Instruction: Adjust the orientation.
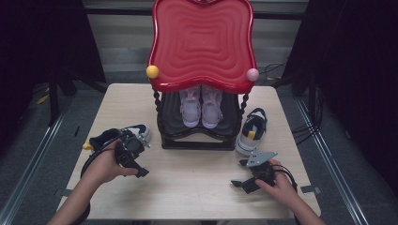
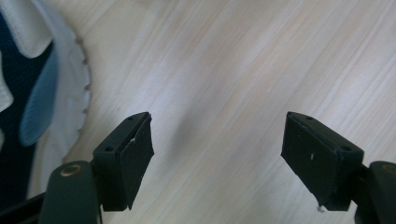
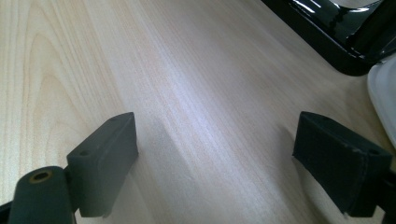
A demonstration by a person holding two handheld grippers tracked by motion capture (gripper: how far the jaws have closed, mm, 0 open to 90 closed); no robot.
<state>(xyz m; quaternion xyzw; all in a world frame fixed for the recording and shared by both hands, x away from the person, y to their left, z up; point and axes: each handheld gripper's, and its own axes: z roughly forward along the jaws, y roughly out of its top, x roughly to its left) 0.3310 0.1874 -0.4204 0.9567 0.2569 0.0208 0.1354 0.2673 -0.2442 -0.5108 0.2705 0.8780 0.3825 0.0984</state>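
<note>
On the pale wooden counter [image 1: 187, 173] stands a two-level shoe rack [image 1: 199, 126], its red wavy top shelf [image 1: 202, 42] tilting toward the camera and hiding most of the black lower shelf. A pair of pale lilac shoes [image 1: 201, 108] sits on that lower shelf, heels tucked under the red top and out of sight. A yellow knob [image 1: 152, 71] and a pink knob [image 1: 252, 74] mark the front corners of the red shelf.

Left of the rack lies a white, navy and light-blue sneaker [image 1: 133, 133], partly covered by the left hand-held gripper [image 1: 136, 161] and its cable; how much of the shoe touches the gripper is hard to tell from above. In the left gripper view the sneaker [image 2: 42, 93] is cut off by the left edge, so just its serrated white sole rim and a blue panel show. That gripper's jaws stand apart with bare wood between them, nothing held, the sneaker just beside the left jaw.

A matching sneaker [image 1: 251, 131] stands right of the rack, its toe toward the person. The right hand-held gripper [image 1: 240, 183] rests low near the front right of the counter, jaws wide apart over bare wood. In its view the rack's glossy black base [image 3: 327, 32] and a white shoe edge [image 3: 385, 93] are clipped at the top right corner.
</note>
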